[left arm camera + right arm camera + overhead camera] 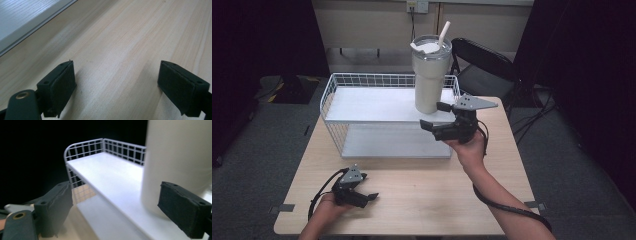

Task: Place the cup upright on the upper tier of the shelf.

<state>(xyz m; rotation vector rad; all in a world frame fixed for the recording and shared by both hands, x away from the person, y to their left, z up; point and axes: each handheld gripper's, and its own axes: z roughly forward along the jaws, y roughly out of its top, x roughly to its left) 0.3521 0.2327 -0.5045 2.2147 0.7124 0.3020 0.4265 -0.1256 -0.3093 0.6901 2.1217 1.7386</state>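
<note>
A tall cream tumbler (430, 75) with a lid and a white straw stands upright on the top shelf of a white wire rack (362, 102), near its right end. My right gripper (435, 115) is open just in front of the tumbler's base, jaws apart and holding nothing. In the right gripper view the tumbler (180, 157) rises at the right, behind the right fingertip (183, 207), with the shelf (107, 175) stretching away. My left gripper (364, 196) rests low over the wooden table (412, 195) near its front left, open and empty; its view shows bare wood (117, 62) between the pads.
The rack has a lower white shelf (397, 142) under the top one, and its edge (27, 23) shows at the left gripper view's upper left. A black chair (482, 65) stands behind the table's far right corner. Cables trail from both grippers.
</note>
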